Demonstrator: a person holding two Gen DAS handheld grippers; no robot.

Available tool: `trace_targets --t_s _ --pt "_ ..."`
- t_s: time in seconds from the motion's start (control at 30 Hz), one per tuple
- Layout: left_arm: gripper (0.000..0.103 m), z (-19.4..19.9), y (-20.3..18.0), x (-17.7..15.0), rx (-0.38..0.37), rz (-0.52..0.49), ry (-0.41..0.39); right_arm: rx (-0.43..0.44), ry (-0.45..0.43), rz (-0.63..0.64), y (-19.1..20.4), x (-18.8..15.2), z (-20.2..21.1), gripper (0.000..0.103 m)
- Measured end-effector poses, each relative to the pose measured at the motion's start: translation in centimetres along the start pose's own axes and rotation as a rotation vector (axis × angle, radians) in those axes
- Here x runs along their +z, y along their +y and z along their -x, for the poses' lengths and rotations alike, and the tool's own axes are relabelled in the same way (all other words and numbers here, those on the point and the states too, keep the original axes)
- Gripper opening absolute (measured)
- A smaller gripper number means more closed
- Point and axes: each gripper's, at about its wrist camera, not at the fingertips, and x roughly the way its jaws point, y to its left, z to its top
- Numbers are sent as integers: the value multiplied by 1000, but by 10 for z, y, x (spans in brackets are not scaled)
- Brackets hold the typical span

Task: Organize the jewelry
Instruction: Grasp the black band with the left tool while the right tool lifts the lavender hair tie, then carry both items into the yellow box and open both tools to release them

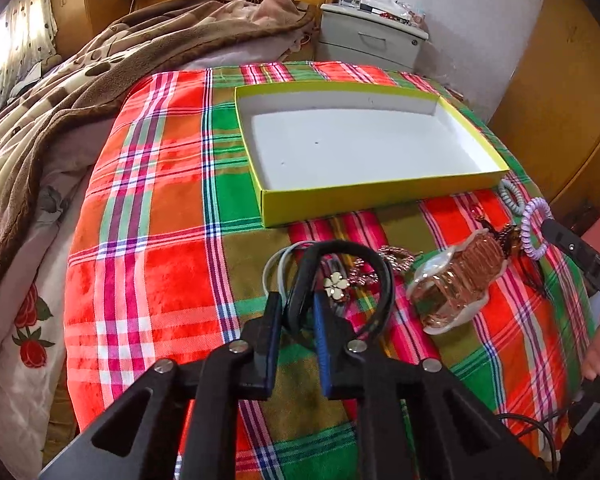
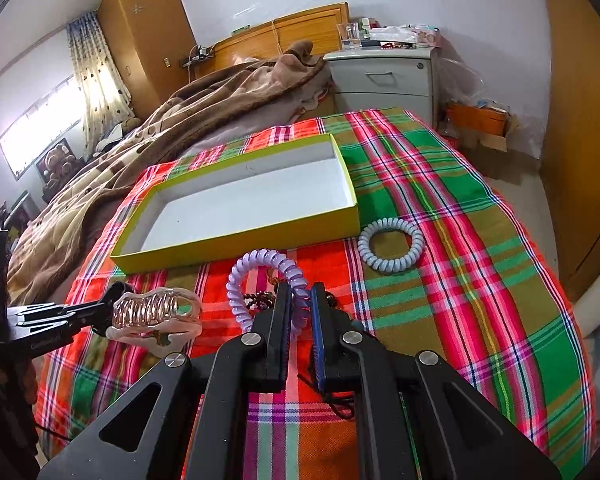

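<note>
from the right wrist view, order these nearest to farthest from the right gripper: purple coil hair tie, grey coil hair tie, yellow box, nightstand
1. purple coil hair tie, between the right gripper's fingers.
2. grey coil hair tie, ahead on the right, on the plaid cloth.
3. yellow box, ahead on the left; close to the grey tie's range.
4. nightstand, far back by the wall.

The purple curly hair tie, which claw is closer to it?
The right claw. Its fingers pinch the purple curly hair tie. The left claw is off to the left, past the big pink hair clip, around a black hair band.
</note>
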Motion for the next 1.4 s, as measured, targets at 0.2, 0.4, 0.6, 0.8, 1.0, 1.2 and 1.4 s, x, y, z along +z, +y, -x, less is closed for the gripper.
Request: trace_targets --t_s 0.2,0.4,0.6,0.8,1.0,1.2,1.4 --pt "13 9 2 -1 -2 31 -20 1 -12 2 1 1 5 10" --pt "13 19 4 0 7 42 -38 8 -26 13 5 6 10 10" --pt "13 29 9 9 14 64 -64 11 -47 18 7 20 14 10" --pt "13 35 15 30 21 74 -94 13 -59 35 7 46 6 10" --pt "13 30 18 57 15 91 -108 25 -36 40 5 71 -14 10" --pt "13 15 21 80 17 101 -106 18 10 57 2 95 -45 10" --pt "13 -11 19 100 15 103 -83 14 63 54 -3 114 -79 10"
